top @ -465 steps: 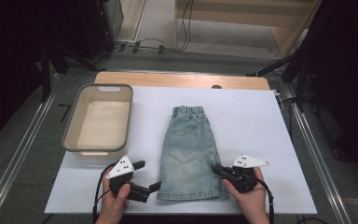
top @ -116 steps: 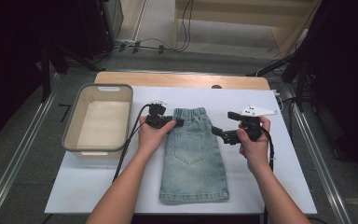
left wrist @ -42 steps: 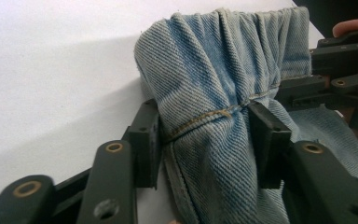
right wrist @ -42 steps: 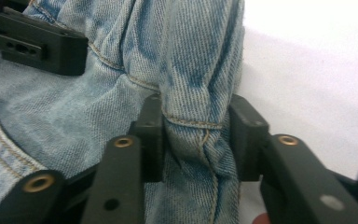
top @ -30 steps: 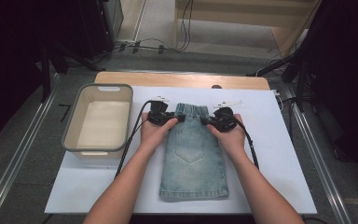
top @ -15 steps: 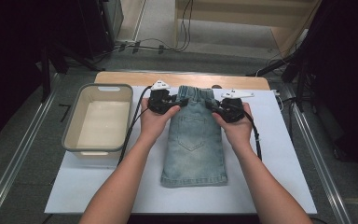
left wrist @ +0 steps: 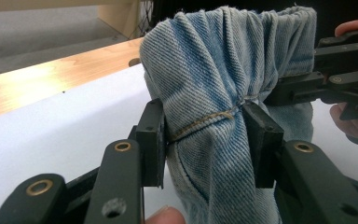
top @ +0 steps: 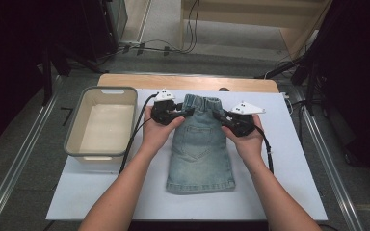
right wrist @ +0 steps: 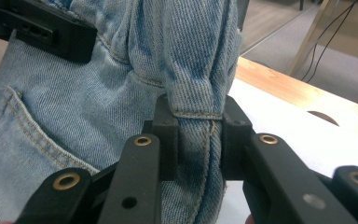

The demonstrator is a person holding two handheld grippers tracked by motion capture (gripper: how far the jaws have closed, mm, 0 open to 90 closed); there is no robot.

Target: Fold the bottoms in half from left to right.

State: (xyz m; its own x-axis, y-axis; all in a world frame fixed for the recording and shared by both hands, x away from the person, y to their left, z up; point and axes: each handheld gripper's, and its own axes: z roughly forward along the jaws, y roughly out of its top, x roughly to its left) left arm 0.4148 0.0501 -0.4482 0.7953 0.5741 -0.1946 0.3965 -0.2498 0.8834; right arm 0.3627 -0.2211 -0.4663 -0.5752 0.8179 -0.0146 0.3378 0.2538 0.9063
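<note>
- Between the two hand-held grippers hangs the waistband of the denim shorts [top: 200,139]: the left hand-held gripper [top: 185,113] pinches the waistband's left corner, the right hand-held gripper [top: 220,117] its right corner.
- Left hand-held gripper [left wrist: 209,140], own view: jaws pressed on a bunched fold of denim [left wrist: 214,93], cloth filling the gap between the pads.
- Right hand-held gripper [right wrist: 198,140], own view: jaws clamped on the side seam just under the waistband hem of the shorts [right wrist: 74,121].
- Long axis of the shorts: running from the held waistband back toward the person, hem end lying flat on the white surface [top: 289,159] nearest the forearms.
- Both hands stand equally near the garment, one per corner; judged next move depends on keeping them level and apart so the waistband stays taut.
- Beyond the left hand-held gripper, apart from the shorts, sits an empty basin [top: 74,127].
</note>
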